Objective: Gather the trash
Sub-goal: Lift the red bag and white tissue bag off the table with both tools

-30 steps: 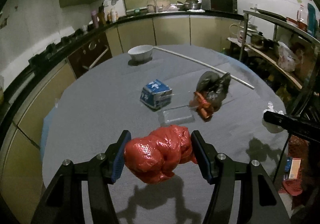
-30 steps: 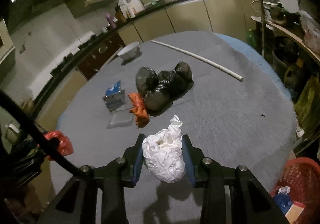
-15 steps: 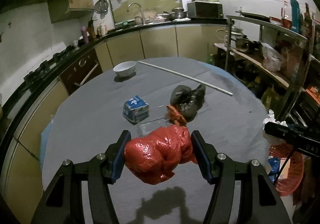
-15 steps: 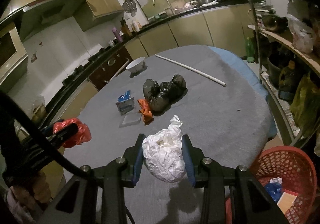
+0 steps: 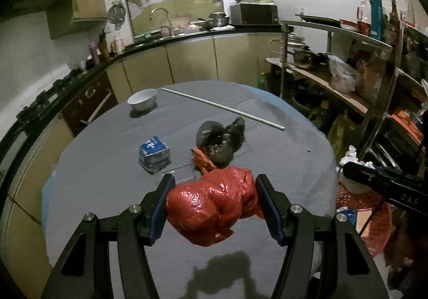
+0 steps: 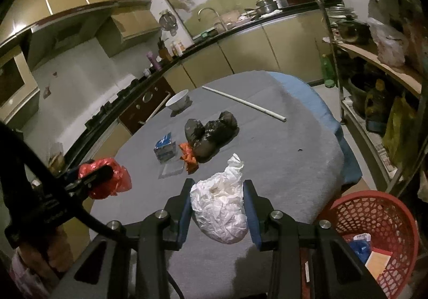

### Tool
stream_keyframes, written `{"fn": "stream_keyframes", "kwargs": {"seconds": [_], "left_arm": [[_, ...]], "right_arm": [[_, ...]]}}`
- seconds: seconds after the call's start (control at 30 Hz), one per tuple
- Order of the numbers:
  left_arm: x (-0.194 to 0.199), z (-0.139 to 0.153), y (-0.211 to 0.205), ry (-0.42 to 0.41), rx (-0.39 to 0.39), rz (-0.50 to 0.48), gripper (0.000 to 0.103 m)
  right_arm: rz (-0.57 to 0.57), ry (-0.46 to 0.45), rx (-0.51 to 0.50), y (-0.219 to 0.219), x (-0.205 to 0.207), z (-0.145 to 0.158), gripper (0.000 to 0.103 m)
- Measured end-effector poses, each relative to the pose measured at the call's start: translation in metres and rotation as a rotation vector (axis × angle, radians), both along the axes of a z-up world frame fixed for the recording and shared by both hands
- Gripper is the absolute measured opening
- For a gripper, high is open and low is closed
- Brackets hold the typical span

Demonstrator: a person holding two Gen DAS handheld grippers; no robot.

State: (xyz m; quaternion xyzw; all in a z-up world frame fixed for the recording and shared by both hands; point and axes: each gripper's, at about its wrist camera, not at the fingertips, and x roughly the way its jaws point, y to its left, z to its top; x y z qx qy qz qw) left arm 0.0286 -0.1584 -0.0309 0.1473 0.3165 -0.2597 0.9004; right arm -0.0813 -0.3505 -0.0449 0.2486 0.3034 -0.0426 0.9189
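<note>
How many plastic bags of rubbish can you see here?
3. A red bag sits clamped in the left gripper, a white bag in the right gripper, and a black bag lies mid-table. Others may be hidden inside the red basket.

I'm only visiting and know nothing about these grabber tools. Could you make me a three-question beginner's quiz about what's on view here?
1. True or false: the left gripper is clamped on a red bag.
2. What does the right gripper hold? A) a white bag B) a bowl C) a blue carton
3. Fill in: the red basket stands on the ____ beside the table.

Key
1. True; both pads press into it.
2. A, the white bag. The bowl and blue carton lie on the table.
3. Floor.
</note>
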Motion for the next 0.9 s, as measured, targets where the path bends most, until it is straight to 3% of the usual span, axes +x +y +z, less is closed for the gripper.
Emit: {"fn": "stream_keyframes", "kwargs": {"seconds": [0.23, 0.9], "left_arm": [[-0.001, 0.002, -0.004, 0.034, -0.044, -0.026, 0.063], [-0.013, -0.004, -0.032, 0.015, 0.014, -0.062, 0.064]], "right_arm": [[-0.02, -0.002, 0.02, -0.012, -0.005, -0.004, 0.038], [-0.075, 0.002, 0.051, -0.033, -0.021, -0.012, 0.038]]}}
